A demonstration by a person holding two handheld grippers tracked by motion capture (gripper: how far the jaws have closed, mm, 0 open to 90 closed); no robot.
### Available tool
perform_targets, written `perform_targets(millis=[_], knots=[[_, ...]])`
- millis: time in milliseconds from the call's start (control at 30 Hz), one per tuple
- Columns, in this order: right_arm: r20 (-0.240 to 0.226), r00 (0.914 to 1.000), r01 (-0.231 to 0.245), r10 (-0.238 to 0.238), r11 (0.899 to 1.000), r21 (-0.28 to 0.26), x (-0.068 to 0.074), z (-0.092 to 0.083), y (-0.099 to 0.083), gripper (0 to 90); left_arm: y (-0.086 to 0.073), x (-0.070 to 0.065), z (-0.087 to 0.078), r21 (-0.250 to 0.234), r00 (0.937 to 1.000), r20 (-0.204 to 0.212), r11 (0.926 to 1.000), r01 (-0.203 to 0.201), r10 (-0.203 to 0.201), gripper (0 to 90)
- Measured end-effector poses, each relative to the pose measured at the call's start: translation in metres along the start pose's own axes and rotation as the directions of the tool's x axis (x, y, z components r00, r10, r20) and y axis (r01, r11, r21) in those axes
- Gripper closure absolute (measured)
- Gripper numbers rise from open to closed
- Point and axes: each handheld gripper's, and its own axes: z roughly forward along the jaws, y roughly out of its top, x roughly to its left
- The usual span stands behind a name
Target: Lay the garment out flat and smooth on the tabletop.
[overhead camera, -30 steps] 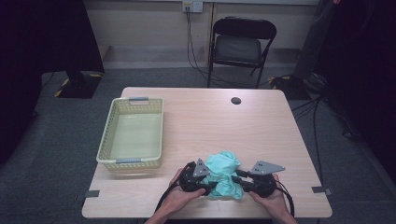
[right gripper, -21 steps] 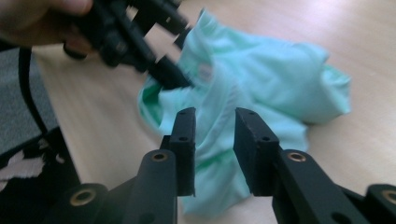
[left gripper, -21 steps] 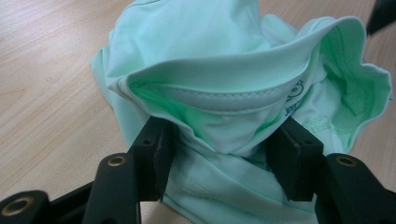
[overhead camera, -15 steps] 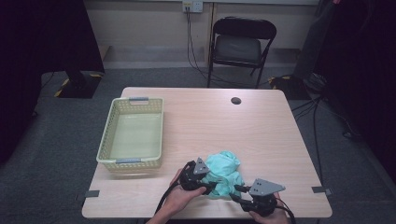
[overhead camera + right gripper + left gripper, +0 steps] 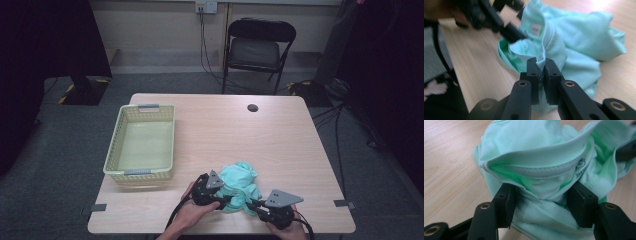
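A crumpled mint-green garment (image 5: 239, 186) lies near the front edge of the desk (image 5: 280, 145), right of the middle. The left gripper (image 5: 223, 201) has its jaws about half open around a thick fold of the garment (image 5: 541, 170); the cloth bulges between the pads and seems to touch them, though how firmly they press is hard to judge. The right gripper (image 5: 254, 204) has just been closing, and its jaws now pinch a thin fold (image 5: 541, 63) almost shut. A small label on the cloth is too blurred to read. Both hands are cut off by the bottom edge of the high view. A pale basket (image 5: 113, 159) stands by the left edge.
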Motion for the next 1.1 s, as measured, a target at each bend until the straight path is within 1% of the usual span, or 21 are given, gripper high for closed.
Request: perform_targets(millis=[67, 100, 167, 200, 267, 367, 433, 500, 600, 667, 733, 767, 800, 867, 900, 933, 1000, 1067, 1100], knots=[[-0.015, 0.9994, -0.032, 0.031, 0.999, -0.033, -0.005, -0.006, 0.003, 85.2, -0.002, -0.001, -0.003, -0.021, 0.9999, 0.002, 0.9997, -0.012, 0.012, 42.2], [-0.015, 0.999, -0.042, 0.042, 0.998, -0.048, -0.007, -0.009, 0.004, 85.3, -0.002, -0.001, -0.004, -0.028, 0.9998, 0.012, 0.9995, -0.018, 0.019, 39.2], [-0.008, 0.9981, -0.062, 0.062, 0.996, -0.07, -0.012, -0.014, 0.006, 85.4, 0.0, -0.002, -0.008, -0.057, 0.9997, 0.006, 0.9981, -0.023, 0.023, 37.4], [-0.006, 0.9974, -0.072, 0.072, 0.994, -0.082, -0.015, -0.016, 0.007, 85.4, 0.001, -0.003, -0.01, -0.074, 0.9998, 0.006, 0.9971, -0.017, 0.017, 35.2], [0.014, 0.9962, -0.084, 0.086, 0.992, -0.098, -0.019, -0.018, 0.01, 85.4, 0.004, -0.004, -0.014, -0.095, 0.9998, 0.005, 0.9953, -0.02, 0.021, 31.1], [0.019, 0.9917, -0.124, 0.127, 0.984, -0.13, -0.028, -0.022, 0.015, 85.4, 0.007, -0.006, -0.016, -0.111, 0.9996, 0.015, 0.9936, -0.023, 0.025, 28.5], [0.04, 0.9886, -0.139, 0.145, 0.981, -0.139, -0.034, -0.023, 0.017, 85.4, 0.008, -0.007, -0.017, -0.122, 0.9996, 0.01, 0.9922, -0.025, 0.027, 26.7], [0.049, 0.9831, -0.167, 0.176, 0.975, -0.147, -0.039, -0.023, 0.018, 85.4, 0.01, -0.009, -0.017, -0.121, 0.9992, 0.0, 0.9919, -0.038, 0.039, 25.0], [0.074, 0.974, -0.2, 0.214, 0.966, -0.161, -0.048, -0.023, 0.018, 85.4, 0.011, -0.012, -0.014, -0.114, 0.9986, 0.004, 0.9921, -0.052, 0.053, 23.7], [0.086, 0.9632, -0.238, 0.255, 0.956, -0.171, -0.054, -0.024, 0.017, 85.4, 0.013, -0.015, -0.009, -0.102, 0.9968, -0.014, 0.9916, -0.08, 0.079, 23.2], [0.109, 0.9538, -0.261, 0.28, 0.952, -0.161, -0.059, -0.022, 0.015, 85.4, 0.017, -0.018, -0.003, -0.082, 0.9939, -0.029, 0.9907, -0.109, 0.107, 23.3], [0.119, 0.9504, -0.269, 0.287, 0.951, -0.151, -0.061, -0.02, 0.014, 85.4, 0.018, -0.018, 0.0, -0.073, 0.9916, -0.042, 0.9895, -0.125, 0.122, 23.8], [0.128, 0.9478, -0.274, 0.292, 0.951, -0.141, -0.062, -0.018, 0.012, 85.4, 0.02, -0.018, 0.002, -0.069, 0.9886, -0.062, 0.9876, -0.141, 0.137, 24.8], [0.132, 0.9445, -0.287, 0.301, 0.951, -0.114, -0.065, -0.014, 0.01, 85.3, 0.022, -0.016, 0.002, -0.065, 0.9852, -0.081, 0.9855, -0.156, 0.151, 25.8], [0.139, 0.9447, -0.285, 0.297, 0.953, -0.1, -0.066, -0.012, 0.008, 85.3, 0.023, -0.014, 0.001, -0.063, 0.9829, -0.094, 0.9843, -0.165, 0.159, 26.3], [0.146, 0.9455, -0.281, 0.291, 0.956, -0.084, -0.067, -0.01, 0.007, 85.2, 0.024, -0.012, 0.001, -0.066, 0.9834, -0.096, 0.9847, -0.161, 0.154, 27.6], [0.148, 0.9475, -0.278, 0.283, 0.959, -0.057, -0.068, -0.005, 0.005, 85.1, 0.025, -0.007, 0.002, -0.067, 0.9827, -0.111, 0.9854, -0.157, 0.149, 27.4], [0.156, 0.9489, -0.274, 0.274, 0.961, -0.027, -0.068, 0.001, 0.003, 85.0, 0.025, -0.004, 0.006, -0.071, 0.9861, -0.097, 0.9874, -0.142, 0.135, 24.4], [0.153, 0.95, -0.274, 0.272, 0.962, -0.012, -0.067, 0.003, 0.003, 85.0, 0.025, -0.004, 0.008, -0.063, 0.985, -0.09, 0.9862, -0.153, 0.147, 24.4]])
